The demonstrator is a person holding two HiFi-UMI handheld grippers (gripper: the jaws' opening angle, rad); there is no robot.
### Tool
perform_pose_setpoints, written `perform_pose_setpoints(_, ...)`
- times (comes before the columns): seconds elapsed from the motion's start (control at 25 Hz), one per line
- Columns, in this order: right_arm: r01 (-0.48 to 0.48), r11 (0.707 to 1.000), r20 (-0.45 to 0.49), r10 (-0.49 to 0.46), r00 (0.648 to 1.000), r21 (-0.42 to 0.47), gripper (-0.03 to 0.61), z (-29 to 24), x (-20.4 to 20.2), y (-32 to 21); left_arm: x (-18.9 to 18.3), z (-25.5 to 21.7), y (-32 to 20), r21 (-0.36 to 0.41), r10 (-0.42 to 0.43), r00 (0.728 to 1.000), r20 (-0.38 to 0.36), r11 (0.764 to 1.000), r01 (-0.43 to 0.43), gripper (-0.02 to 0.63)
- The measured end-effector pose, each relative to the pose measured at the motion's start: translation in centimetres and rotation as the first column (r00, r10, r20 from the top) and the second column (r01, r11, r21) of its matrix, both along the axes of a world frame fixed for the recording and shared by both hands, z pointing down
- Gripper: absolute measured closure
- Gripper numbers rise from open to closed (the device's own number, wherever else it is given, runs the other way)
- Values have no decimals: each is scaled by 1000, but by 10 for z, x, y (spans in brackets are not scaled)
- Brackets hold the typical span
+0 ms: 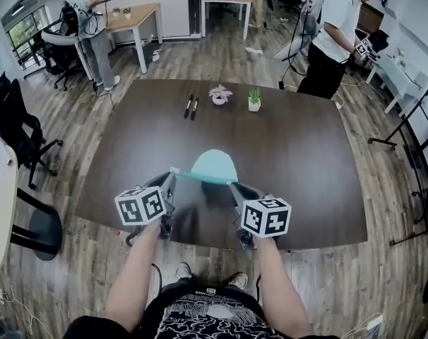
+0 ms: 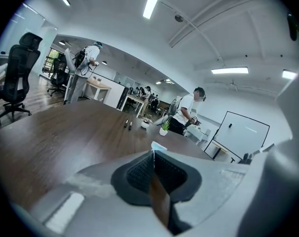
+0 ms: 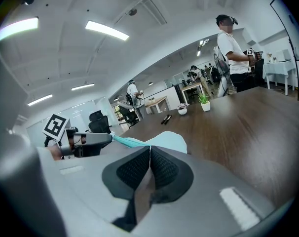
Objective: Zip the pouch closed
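The left tongs [image 2: 153, 153] are pinched shut on one corner of the teal pouch [image 1: 214, 167], and the right tongs [image 3: 149, 149] are closed on its other end. The pouch stretches taut between them, over the worktop's [image 1: 292, 140] near edge. Two pens [image 1: 191, 107] and two potted plants [image 1: 254, 101] sit toward the worktop's far edge.

The brown worktop [image 1: 306, 154] has lots of bare room on its left and right sides and across the middle. At the far side, two black pens [image 1: 191, 106], a small pink plant [image 1: 220, 94] and a small green plant [image 1: 254, 100] sit in a row and block the way. Near the front edge, the pouch [image 1: 214, 167] fills the gap between the left gripper [image 1: 171, 175] and the right gripper [image 1: 232, 183].
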State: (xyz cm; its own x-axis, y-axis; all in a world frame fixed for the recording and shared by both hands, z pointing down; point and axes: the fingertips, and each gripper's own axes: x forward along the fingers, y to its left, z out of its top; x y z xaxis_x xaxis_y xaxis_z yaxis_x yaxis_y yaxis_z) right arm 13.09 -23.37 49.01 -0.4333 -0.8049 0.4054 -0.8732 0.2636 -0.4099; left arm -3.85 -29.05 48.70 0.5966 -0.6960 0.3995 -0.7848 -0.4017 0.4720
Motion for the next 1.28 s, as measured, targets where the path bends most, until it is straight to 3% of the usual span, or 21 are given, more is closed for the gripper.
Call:
perform_pose_setpoints(0.36,-20,1000,5,20,1000,-10,571,3,7,1,-2,5,1,-11,-6,1000,-2,1000,6,604)
perform_pose_setpoints(0.6,-54,997,-21,53,998,-46,571,17,16,2,8,11,4,-20,43,999,-5,999,-43,604)
perform_pose_setpoints(1.0,-127,978,-76,116,990,-167,571,70,32,15,30,61,22,-91,177,972,157,982,-164,603)
perform_pose_setpoints(1.28,-154,967,-86,138,987,-205,571,90,35,21,35,86,33,-141,232,950,210,968,-206,601)
